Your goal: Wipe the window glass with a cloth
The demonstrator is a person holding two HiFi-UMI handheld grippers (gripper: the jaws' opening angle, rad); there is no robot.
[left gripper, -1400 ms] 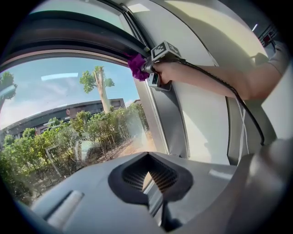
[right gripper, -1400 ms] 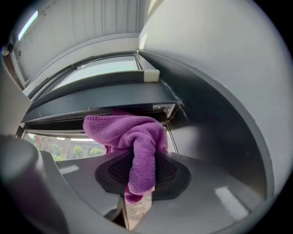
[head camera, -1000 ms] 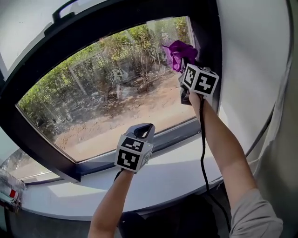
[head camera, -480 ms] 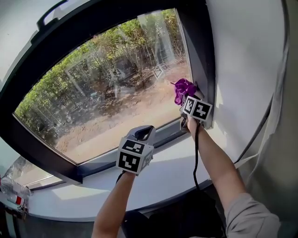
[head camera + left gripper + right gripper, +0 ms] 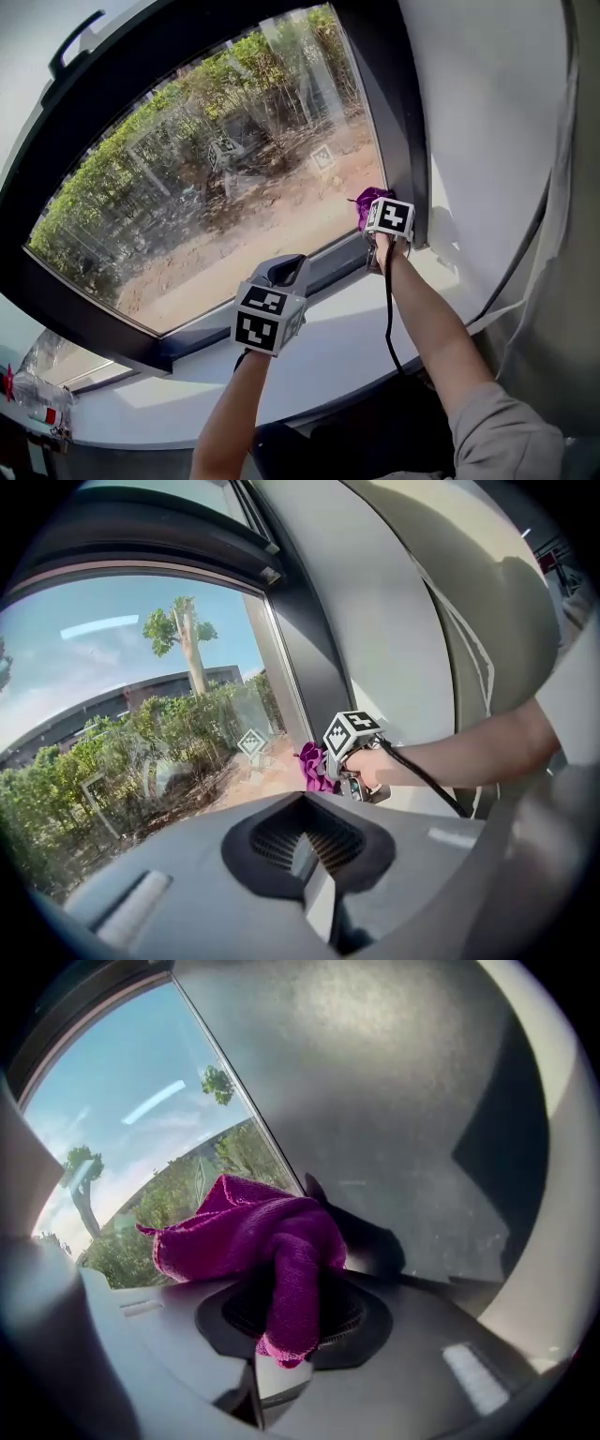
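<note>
The purple cloth (image 5: pixel 367 200) is pressed against the window glass (image 5: pixel 206 187) at its lower right corner, beside the dark frame (image 5: pixel 389 122). My right gripper (image 5: pixel 374 212) is shut on the cloth; in the right gripper view the cloth (image 5: pixel 258 1237) bunches over the jaws and droops between them. My left gripper (image 5: pixel 286 269) hovers over the white sill (image 5: pixel 328 352) below the middle of the pane. It is shut and holds nothing, and it is apart from the glass. In the left gripper view the cloth (image 5: pixel 310 764) shows ahead, with the right gripper's marker cube beside it.
A white wall (image 5: pixel 487 141) rises right of the frame. A black cable (image 5: pixel 387 319) hangs from the right gripper along the forearm. A black handle (image 5: pixel 75 42) sits on the frame at top left. Plastic-wrapped clutter (image 5: pixel 37 394) lies at the sill's far left.
My right gripper has carried the cloth down the right edge of the glass, from the upper right corner to the lower right corner. The left gripper has stayed over the sill.
</note>
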